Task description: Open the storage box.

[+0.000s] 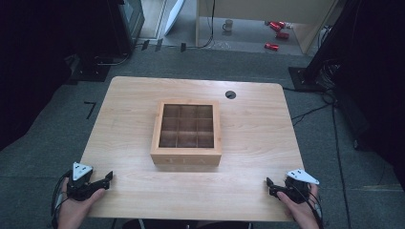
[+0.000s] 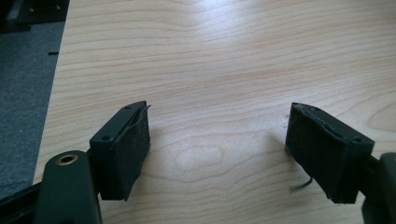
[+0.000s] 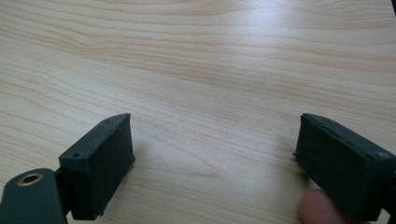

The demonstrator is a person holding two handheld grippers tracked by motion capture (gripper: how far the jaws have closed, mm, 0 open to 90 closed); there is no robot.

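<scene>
A square wooden tea box point(image 1: 186, 133) with a windowed lid stands shut at the middle of the light wooden table point(image 1: 133, 95); dark compartments show through the lid. My left gripper point(image 1: 106, 180) rests at the table's near left corner, held by a hand. In the left gripper view its jaws point(image 2: 217, 140) stand wide apart over bare wood with nothing between them. My right gripper point(image 1: 270, 187) sits at the near right corner, also in a hand. In the right gripper view it point(image 3: 212, 154) is open over bare wood, and a fingertip point(image 3: 317, 210) shows beside the right jaw.
A round cable hole point(image 1: 230, 94) sits in the table's far right part. Grey carpet surrounds the table. On the floor beyond lie several red cans point(image 1: 277, 29) and a mug point(image 1: 228, 25). Black stands and cables point(image 1: 315, 71) flank the table's far corners.
</scene>
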